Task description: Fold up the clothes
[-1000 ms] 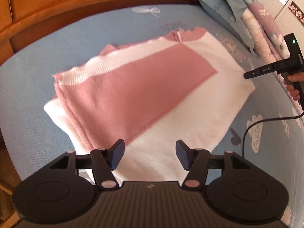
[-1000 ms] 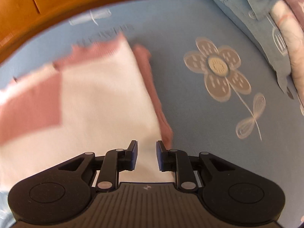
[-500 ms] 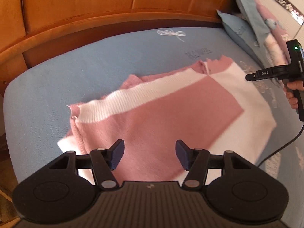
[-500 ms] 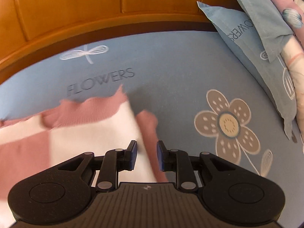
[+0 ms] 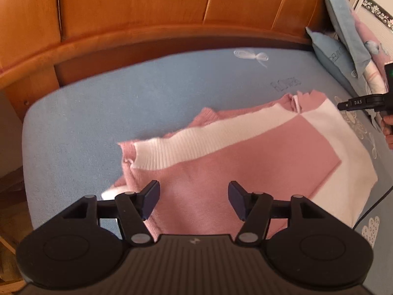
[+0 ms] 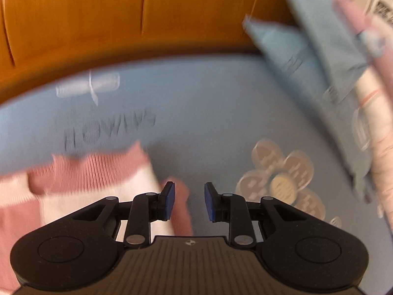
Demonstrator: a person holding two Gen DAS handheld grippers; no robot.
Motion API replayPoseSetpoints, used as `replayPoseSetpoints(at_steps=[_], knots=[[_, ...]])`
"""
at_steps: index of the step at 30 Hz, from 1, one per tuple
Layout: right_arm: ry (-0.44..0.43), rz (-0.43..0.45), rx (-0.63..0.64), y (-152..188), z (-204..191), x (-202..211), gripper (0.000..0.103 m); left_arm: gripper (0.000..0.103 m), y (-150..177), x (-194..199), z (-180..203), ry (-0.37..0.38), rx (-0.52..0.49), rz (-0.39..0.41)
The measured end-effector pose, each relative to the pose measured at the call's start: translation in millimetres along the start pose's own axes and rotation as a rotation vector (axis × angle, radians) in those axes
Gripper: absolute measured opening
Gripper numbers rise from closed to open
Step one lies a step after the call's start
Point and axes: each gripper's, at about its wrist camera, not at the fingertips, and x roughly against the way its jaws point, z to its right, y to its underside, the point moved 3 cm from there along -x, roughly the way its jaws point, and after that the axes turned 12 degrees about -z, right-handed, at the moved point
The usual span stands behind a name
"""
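A pink and white knit sweater (image 5: 245, 162) lies folded flat on the blue bed sheet (image 5: 98, 113), with its white ribbed band across the top. My left gripper (image 5: 194, 196) hovers open over the sweater's near pink part, with nothing between its fingers. In the right wrist view, which is blurred, my right gripper (image 6: 189, 201) hangs over the sweater's (image 6: 98, 191) far right corner. Its jaws are opening, and only the pink edge and sheet show below the gap. A hand (image 5: 389, 132) holds that gripper's black body (image 5: 361, 102) at the right edge of the left wrist view.
An orange wooden headboard (image 5: 147, 12) curves along the far side of the bed. Blue and pink pillows (image 5: 343, 36) are stacked at the right. A black cable (image 5: 373, 206) trails over the sheet near the sweater's right side. The sheet carries flower prints (image 6: 280, 184).
Both views have tipped up and drawn back, so more headboard shows. The right gripper has slid off the white panel to the sweater's right corner, and its jaws stand wider. The sweater lies still.
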Motion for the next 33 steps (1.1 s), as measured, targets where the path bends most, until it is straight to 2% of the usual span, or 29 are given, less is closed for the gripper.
replayPoseSetpoints(at_steps=[3,6,8,10,12,14,16,20,23,26,29,33], knots=[[0.032,-0.047,0.01,-3.5,-0.1,-20.3,0.03,0.062,-3.1,-9.9,-1.4,-0.005,-0.004,0.004],[0.011,-0.066,-0.023,-5.7,7.9,-18.5,0.032,0.061,-7.0,-6.5,0.8,-0.016,0.008,0.012],[-0.021,-0.029,-0.037,-1.7,10.7,0.1,0.032,0.061,-4.7,4.5,0.3,0.022,0.028,0.026],[-0.041,0.035,-0.016,7.1,7.1,21.0,0.031,0.062,2.6,15.1,-0.1,0.023,0.027,0.035],[-0.077,0.045,0.01,17.9,1.3,27.9,0.014,0.063,10.8,19.7,-1.0,0.035,0.023,0.036],[-0.103,0.008,0.037,27.5,-4.1,21.5,0.013,0.063,17.1,19.0,-1.8,0.064,0.016,0.045],[-0.087,-0.03,0.044,34.3,-6.5,6.1,0.013,0.064,18.7,6.3,-3.2,0.054,0.002,0.013],[-0.124,-0.038,-0.028,36.5,-1.9,8.5,0.014,0.063,15.4,6.7,-0.7,0.046,-0.002,-0.001],[-0.175,0.002,0.015,56.9,-10.6,42.1,0.016,0.063,23.2,30.0,10.4,0.052,-0.04,0.023],[-0.237,-0.018,0.08,90.2,-23.4,61.7,0.016,0.064,41.3,43.2,23.1,0.093,-0.025,0.01],[-0.244,-0.063,0.084,122.7,-28.5,59.9,0.016,0.064,64.2,43.2,32.8,0.117,-0.005,-0.002],[-0.24,-0.09,-0.009,150.2,-15.3,44.3,0.018,0.063,85.8,20.3,26.0,0.123,0.064,-0.07]])
